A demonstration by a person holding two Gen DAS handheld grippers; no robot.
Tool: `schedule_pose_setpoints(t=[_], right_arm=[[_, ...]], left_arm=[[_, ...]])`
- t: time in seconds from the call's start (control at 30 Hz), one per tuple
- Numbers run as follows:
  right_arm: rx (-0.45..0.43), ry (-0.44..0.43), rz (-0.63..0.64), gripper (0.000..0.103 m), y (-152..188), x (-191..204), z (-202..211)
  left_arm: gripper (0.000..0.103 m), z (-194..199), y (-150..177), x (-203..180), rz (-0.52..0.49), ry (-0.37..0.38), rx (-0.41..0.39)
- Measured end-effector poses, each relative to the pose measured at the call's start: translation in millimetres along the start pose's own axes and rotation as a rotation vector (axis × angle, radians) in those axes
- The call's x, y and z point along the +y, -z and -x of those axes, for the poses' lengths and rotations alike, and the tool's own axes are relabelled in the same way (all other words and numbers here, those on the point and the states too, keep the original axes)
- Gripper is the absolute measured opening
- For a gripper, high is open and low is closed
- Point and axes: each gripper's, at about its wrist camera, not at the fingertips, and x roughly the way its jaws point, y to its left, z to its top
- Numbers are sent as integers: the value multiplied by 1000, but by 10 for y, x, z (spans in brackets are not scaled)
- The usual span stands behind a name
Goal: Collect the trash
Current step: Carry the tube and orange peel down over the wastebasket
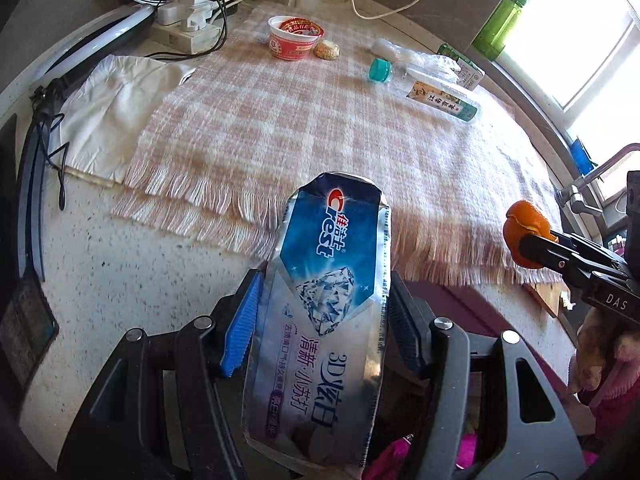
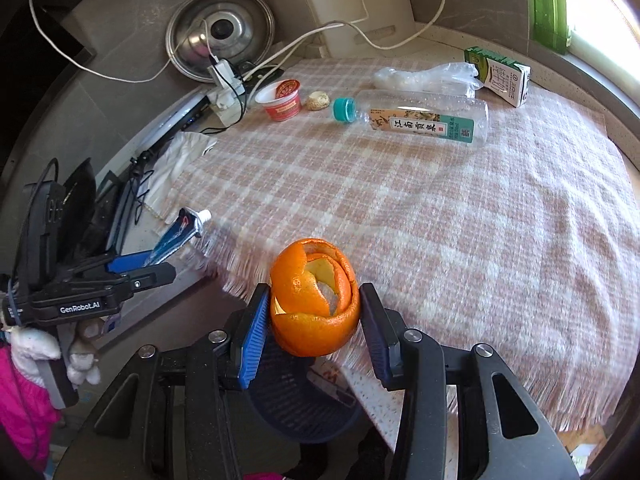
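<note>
Left wrist view has the left tool [image 1: 320, 320] pinching a toothpaste tube [image 1: 332, 280] above the checked cloth's [image 1: 320, 128] fringed near edge; right wrist view has the right tool [image 2: 314, 320] pinching an orange peel [image 2: 314, 296] over that same edge. Beyond, on the cloth's far side, lie a plastic bottle [image 2: 420, 120], a red cup [image 2: 282, 100] and a carton [image 2: 500, 74]

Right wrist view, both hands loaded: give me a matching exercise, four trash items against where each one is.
1. curled orange peel
2. flattened blue-and-silver toothpaste tube
3. clear plastic bottle with teal cap
4. red-and-white foil-lidded cup

A. lying on its side on the checked cloth
B. held in the right tongs
C. upright beside a small tan lump
D. held in the left tongs

Pairs: 1-B, 2-D, 3-A, 4-C
</note>
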Motion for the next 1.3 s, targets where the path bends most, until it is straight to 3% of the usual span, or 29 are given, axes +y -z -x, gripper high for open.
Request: schedule_pose_setpoints(t=[0.5,1.03,1.3], right_arm=[[63,7,-4,43,677,397,-77],[156,45,4,43,1167,580,-484],[195,78,7,43,1300,578,-738]], left_arm=[[62,-24,793,141,6,18,76],[62,-504,1468,274,26,22,231],[62,-845,1592,300,37,20,300]])
